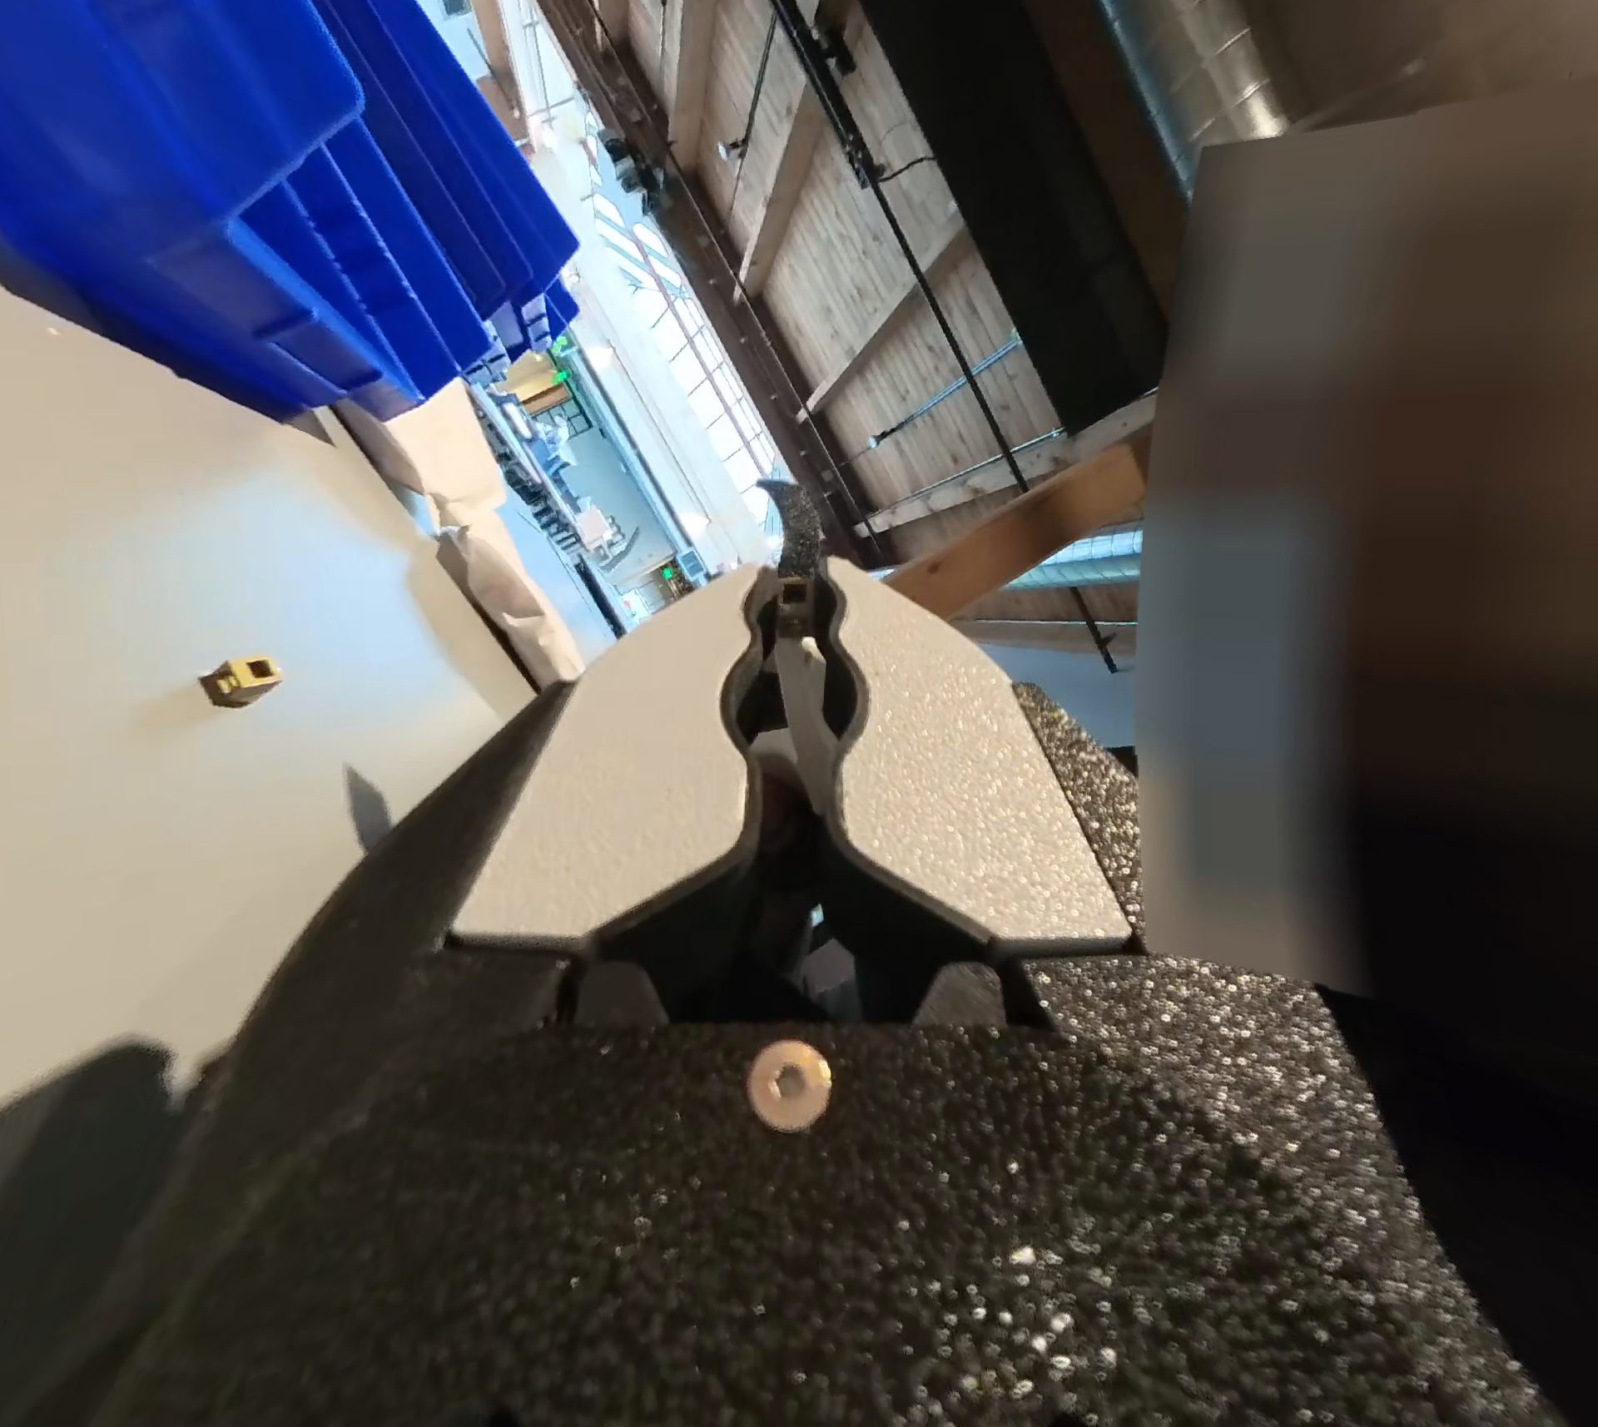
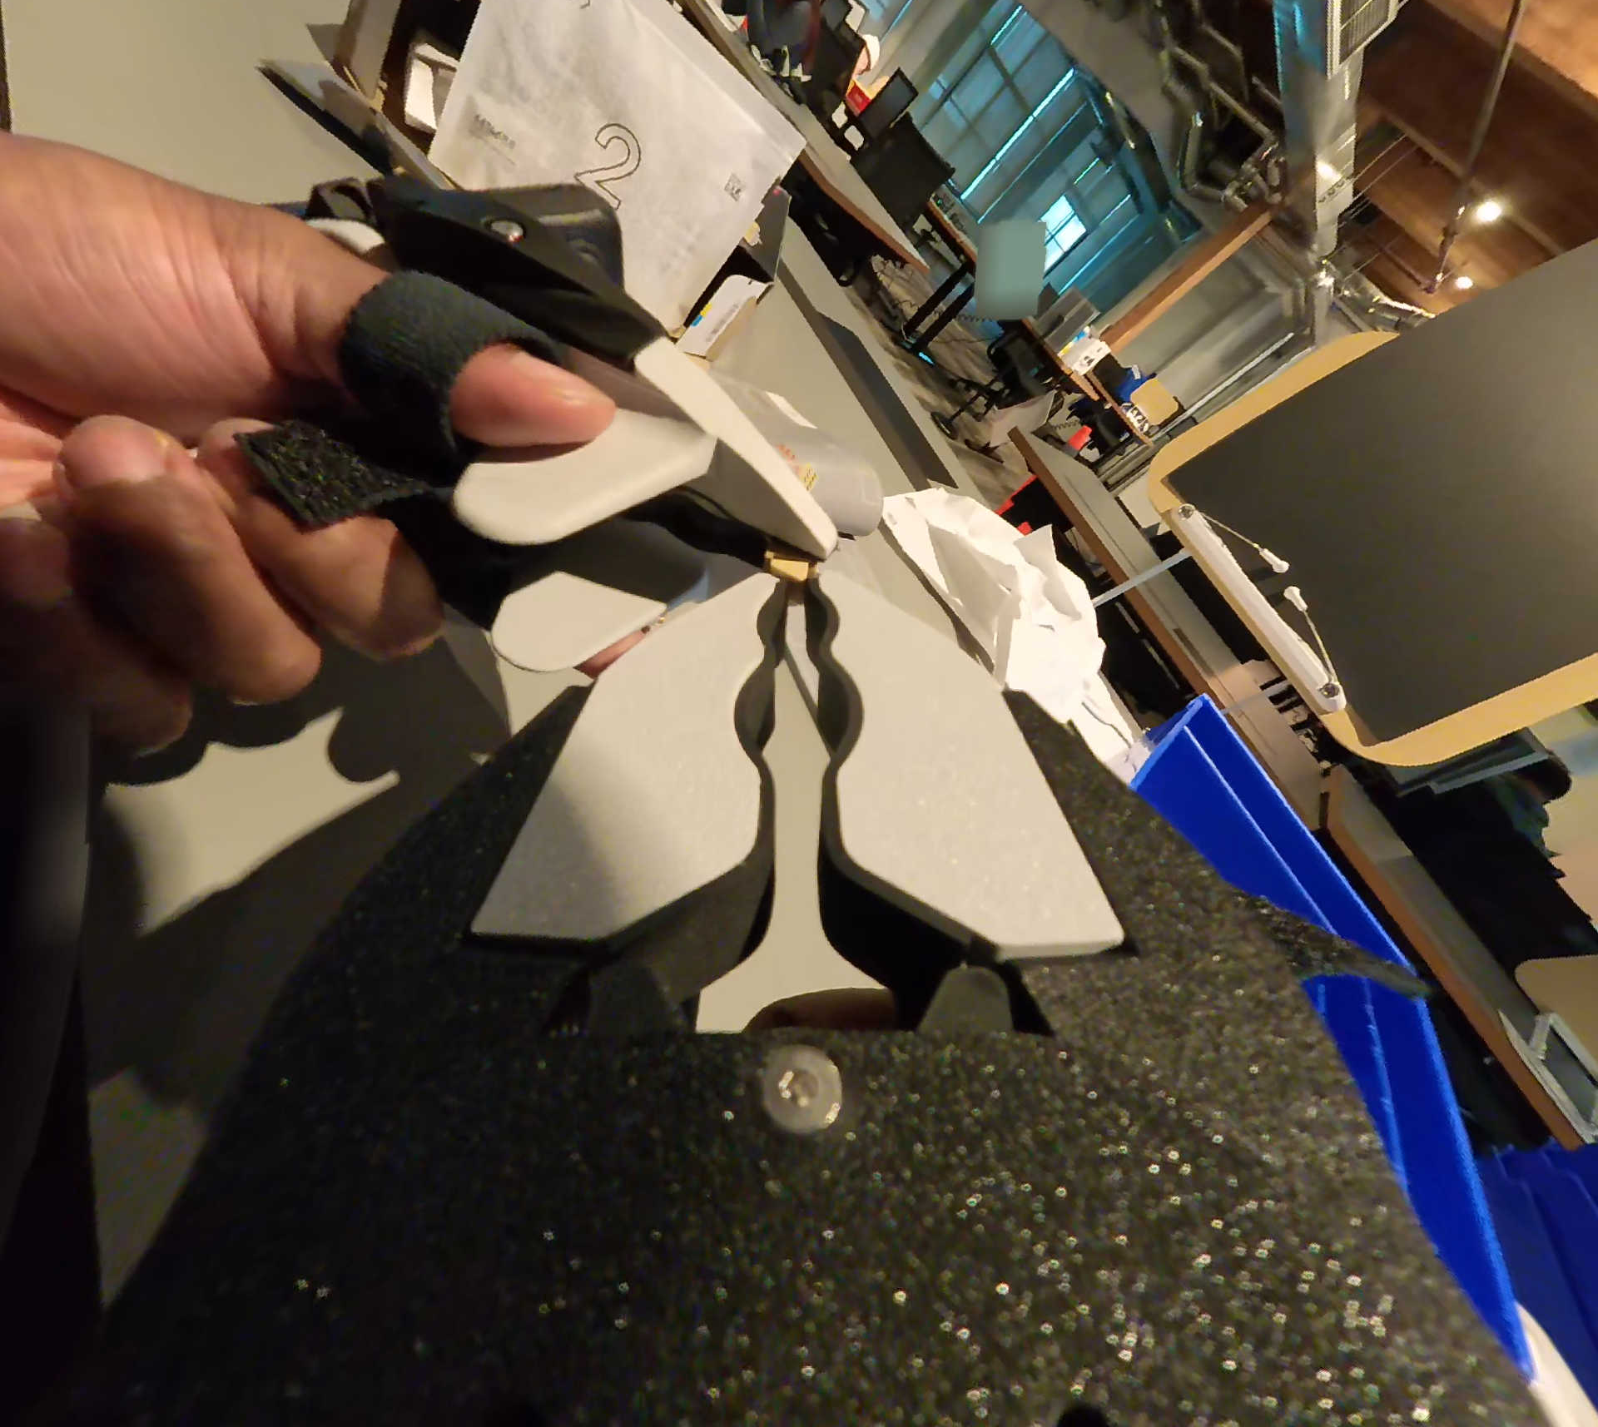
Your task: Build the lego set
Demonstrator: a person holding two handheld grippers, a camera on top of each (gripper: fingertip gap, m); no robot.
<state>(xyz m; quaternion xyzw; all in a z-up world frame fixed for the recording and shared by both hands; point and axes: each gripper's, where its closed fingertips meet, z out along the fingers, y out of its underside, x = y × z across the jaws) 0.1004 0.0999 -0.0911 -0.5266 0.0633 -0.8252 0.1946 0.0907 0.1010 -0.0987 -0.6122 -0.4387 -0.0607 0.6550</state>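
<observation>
The left gripper (image 1: pixel 794 590), held tilted above the pale grey counter (image 1: pixel 173 607), has its grey textured jaws closed on a small tan lego piece (image 1: pixel 792 595) at the tips. The right gripper (image 2: pixel 791 594) meets it tip to tip, its jaws nearly closed around a small gold-tan lego piece (image 2: pixel 789 569); whether they actually pinch it I cannot tell. Another tan hollow lego brick (image 1: pixel 240 680) lies loose on the counter, near the row of blue plastic bins (image 1: pixel 259 175). A white numbered paper bag (image 2: pixel 597 123) stands behind the person's hand (image 2: pixel 199 383)
</observation>
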